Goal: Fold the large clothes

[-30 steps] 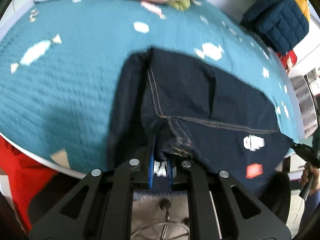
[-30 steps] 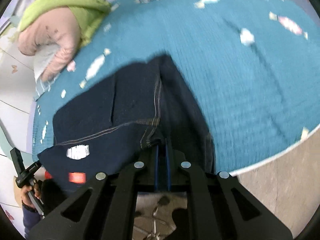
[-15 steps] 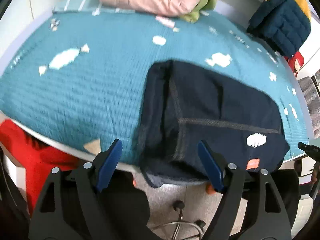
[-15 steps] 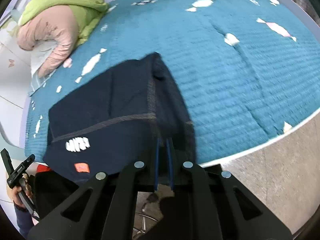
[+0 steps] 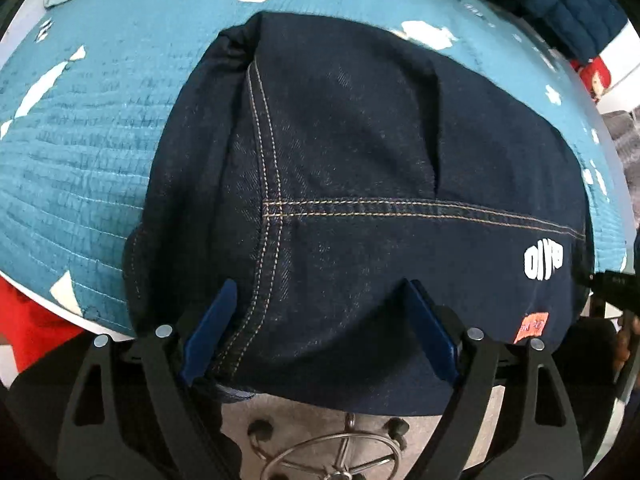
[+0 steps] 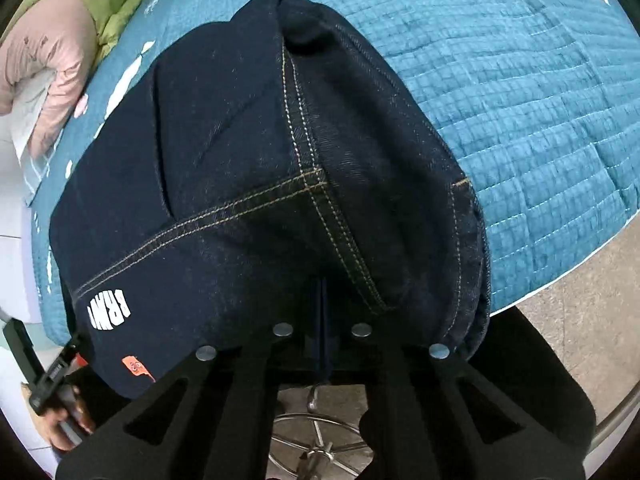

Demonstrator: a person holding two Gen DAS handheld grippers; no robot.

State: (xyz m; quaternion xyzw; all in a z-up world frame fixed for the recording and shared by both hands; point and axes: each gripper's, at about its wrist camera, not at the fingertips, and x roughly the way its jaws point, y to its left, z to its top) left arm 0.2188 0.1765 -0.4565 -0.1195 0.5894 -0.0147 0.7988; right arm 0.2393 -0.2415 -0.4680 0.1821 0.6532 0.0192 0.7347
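The folded dark jeans (image 5: 360, 184) lie on the teal-quilted table (image 5: 80, 152), their near edge overhanging at 6 o'clock — the left gripper (image 5: 320, 328) gapes wide around it, the right gripper (image 6: 322, 320) looks clenched on denim — likely calling for another fold away.

Teal quilted bedspread (image 5: 80, 152) with white candy shapes covers the table. Pink and green padded jackets (image 6: 60, 44) heaped at far edge. Speckled grey floor (image 6: 580, 344), chrome stool base (image 5: 340, 460) below.
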